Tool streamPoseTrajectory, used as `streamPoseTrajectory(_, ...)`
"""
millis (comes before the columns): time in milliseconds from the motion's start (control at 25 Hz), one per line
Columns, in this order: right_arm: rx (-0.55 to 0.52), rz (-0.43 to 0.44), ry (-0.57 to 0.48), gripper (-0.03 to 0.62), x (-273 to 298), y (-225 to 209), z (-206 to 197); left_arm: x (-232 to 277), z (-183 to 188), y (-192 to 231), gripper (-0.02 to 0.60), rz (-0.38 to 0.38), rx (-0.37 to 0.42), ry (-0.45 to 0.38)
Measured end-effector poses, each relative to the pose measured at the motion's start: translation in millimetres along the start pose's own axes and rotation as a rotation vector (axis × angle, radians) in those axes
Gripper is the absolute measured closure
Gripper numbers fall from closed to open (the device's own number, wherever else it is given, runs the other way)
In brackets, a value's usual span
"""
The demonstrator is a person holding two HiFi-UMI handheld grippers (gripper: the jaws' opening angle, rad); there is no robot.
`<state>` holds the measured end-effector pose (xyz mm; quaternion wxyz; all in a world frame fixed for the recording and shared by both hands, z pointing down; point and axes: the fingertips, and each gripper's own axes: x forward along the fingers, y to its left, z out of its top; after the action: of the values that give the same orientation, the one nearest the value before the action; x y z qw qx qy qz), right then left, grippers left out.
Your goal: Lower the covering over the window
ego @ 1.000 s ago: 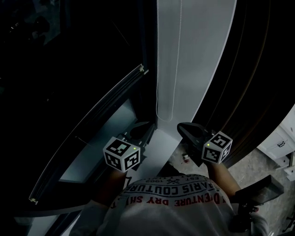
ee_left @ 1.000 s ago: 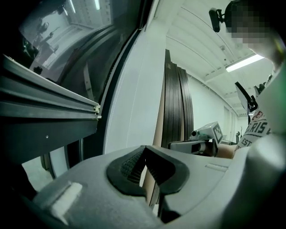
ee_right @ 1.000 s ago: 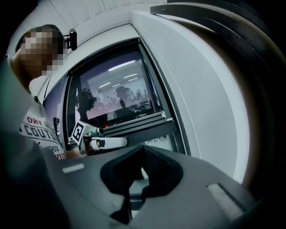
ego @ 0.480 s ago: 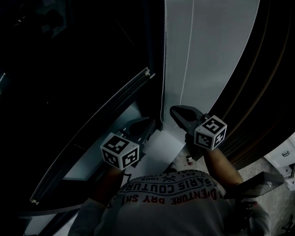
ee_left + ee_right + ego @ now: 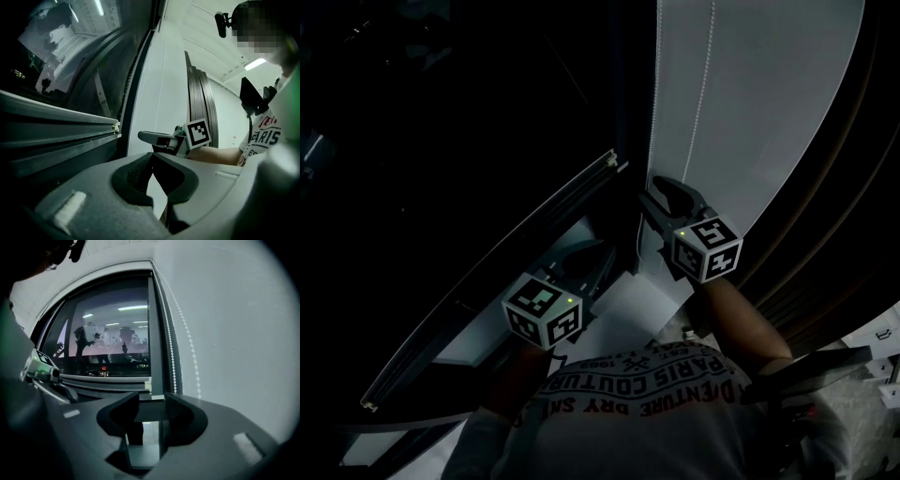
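Two tongs at the dark window (image 5: 487,112) in head view, right tongs (image 5: 661,199) just opened beside the covering's bead cord (image 5: 652,141); left gripper view, left tongs (image 5: 152,161) closed, empty; right gripper view, cord hangs just right of the empty gap, so centre one strand, clamp, pull steadily.

A dim room beside a tall, dark window

We look down along the window (image 5: 441,141), its glass nearly black, with a pale frame rail (image 5: 591,176) running aslant above a grey sill (image 5: 473,337). Just beside it stands a white wall (image 5: 769,84), and right of that a dark ribbed frame (image 5: 830,234). In the right gripper view the glass mirrors strip lights (image 5: 133,308). Grey floor (image 5: 862,422) shows at bottom right.
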<state>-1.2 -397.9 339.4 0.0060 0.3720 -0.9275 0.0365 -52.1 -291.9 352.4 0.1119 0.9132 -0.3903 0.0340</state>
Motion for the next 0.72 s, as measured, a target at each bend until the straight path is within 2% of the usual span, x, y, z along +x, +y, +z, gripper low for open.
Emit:
streamPoseTrajectory(160, -0.013, -0.105, -0.004, 0.414, 17, -23, 2, -3, 3, 1, 0.578, 0.015, 0.005, 0.001)
streamPoseTrajectory(400, -0.018, -0.12, 0.037, 0.439, 37, -31, -7, -11, 4, 2, 0.578, 0.042, 0.011, 0.008)
streamPoseTrajectory(720, -0.02, -0.197, 0.005, 0.439, 46, -35, 0, -22, -1, 2, 0.578, 0.062, 0.0, 0.018)
